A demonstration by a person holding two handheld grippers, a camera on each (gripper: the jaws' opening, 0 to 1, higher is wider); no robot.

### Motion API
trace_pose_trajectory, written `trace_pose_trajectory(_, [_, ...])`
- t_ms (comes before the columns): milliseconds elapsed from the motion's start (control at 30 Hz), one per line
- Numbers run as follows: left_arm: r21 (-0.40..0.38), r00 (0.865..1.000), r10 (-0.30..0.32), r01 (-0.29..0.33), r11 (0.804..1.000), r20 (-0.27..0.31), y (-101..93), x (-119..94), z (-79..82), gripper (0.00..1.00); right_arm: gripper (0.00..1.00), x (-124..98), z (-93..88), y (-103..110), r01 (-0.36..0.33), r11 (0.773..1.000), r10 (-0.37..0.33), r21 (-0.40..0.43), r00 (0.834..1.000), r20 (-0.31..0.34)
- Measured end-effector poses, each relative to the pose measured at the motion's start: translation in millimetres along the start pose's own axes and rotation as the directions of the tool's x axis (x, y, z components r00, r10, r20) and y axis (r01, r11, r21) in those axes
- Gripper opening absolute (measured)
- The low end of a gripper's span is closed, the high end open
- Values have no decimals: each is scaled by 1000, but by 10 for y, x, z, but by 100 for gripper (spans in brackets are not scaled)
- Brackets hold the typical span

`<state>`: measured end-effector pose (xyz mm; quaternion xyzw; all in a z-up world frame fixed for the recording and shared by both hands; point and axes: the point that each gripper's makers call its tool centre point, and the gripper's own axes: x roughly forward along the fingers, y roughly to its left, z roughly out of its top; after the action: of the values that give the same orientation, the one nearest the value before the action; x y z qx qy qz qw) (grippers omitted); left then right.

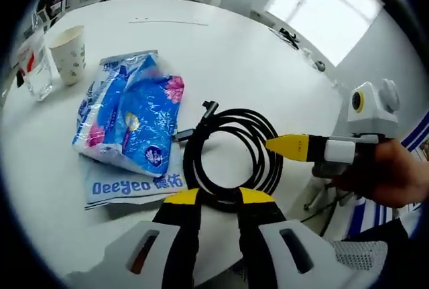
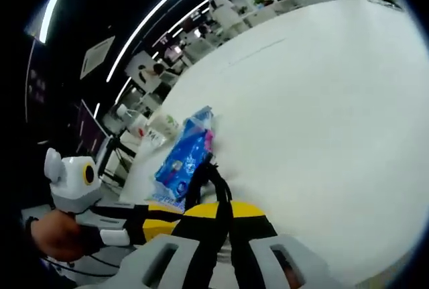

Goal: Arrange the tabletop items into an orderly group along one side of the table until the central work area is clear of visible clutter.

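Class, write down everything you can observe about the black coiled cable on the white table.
The black cable is wound into a loose round coil of several loops, lying flat on the white table near its edge. It looks like smooth rubber or plastic, with an angled plug end sticking out at the upper left. Its left side lies against the blue tissue packs. The left gripper straddles its near edge; the right gripper is shut on its far side.

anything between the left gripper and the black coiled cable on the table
Nothing visible. The left gripper has its yellow jaw tips right at the near edge of the coiled black cable on the white round table. The blue plastic tissue packs lie off to the side.
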<state>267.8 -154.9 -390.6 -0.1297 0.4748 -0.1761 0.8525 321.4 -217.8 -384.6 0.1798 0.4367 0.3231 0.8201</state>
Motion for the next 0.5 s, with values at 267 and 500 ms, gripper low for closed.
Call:
trace_pose_trajectory(267, [17,999,19,-18,1000,-49,80,93,-130,19,1,11,-87,-42,37,999,-38,-34,998,-43])
trace_pose_trajectory(500, [28,998,16,-14,999,-63,73,132,-160,19,3,6,-191,-103,38,995,-47,-93,994,-98])
